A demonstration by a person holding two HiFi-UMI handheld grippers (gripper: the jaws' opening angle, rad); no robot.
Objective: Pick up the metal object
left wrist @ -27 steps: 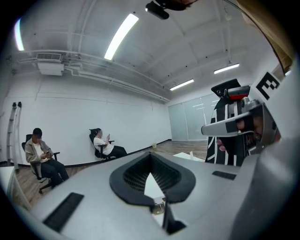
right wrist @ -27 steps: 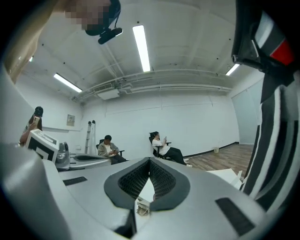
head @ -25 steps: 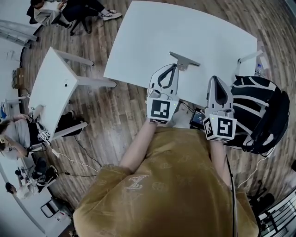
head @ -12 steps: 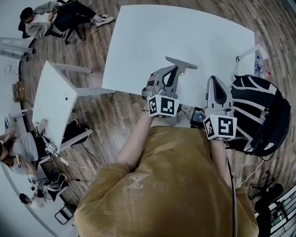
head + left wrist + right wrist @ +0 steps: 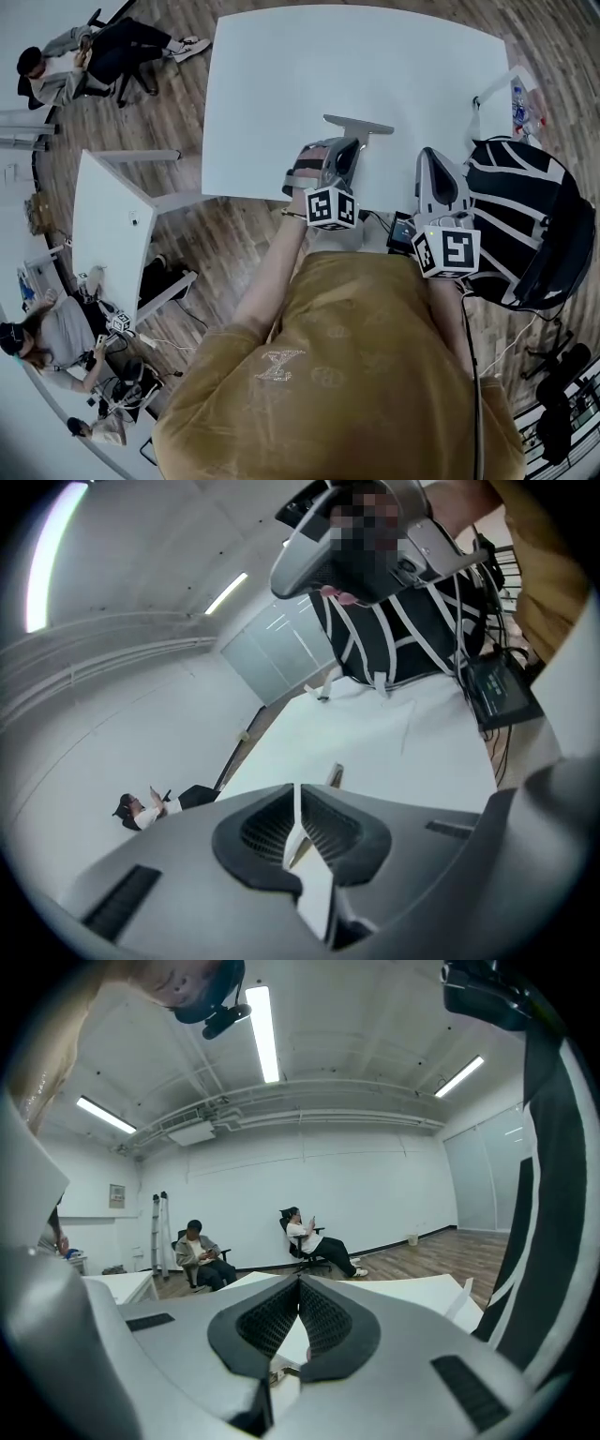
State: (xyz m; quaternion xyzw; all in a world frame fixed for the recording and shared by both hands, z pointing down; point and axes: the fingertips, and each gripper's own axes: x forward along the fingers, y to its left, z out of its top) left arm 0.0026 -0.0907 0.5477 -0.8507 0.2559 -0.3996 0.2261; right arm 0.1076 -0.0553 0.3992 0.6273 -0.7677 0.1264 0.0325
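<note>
The metal object (image 5: 358, 127), a flat grey T-shaped piece, lies on the white table (image 5: 281, 84) near its front edge. My left gripper (image 5: 350, 145) is rolled onto its side, with its shut tips right beside the piece's stem; whether they touch is unclear. In the left gripper view the jaws (image 5: 298, 797) meet with nothing between them, and the metal object (image 5: 334, 775) shows just beyond them. My right gripper (image 5: 430, 155) rests over the table's front edge to the right, pointing forward. Its jaws (image 5: 298, 1283) are shut and empty.
A black backpack with white stripes (image 5: 530, 220) stands at the right of the table, by my right gripper. A dark tablet (image 5: 401, 234) lies below the table edge. A bottle (image 5: 518, 97) sits at the far right corner. A second white table (image 5: 108, 216) and seated people are at the left.
My left gripper has rolled onto its side and moved forward to the metal object's stem. The right gripper has stayed where it was. The head view has shifted.
</note>
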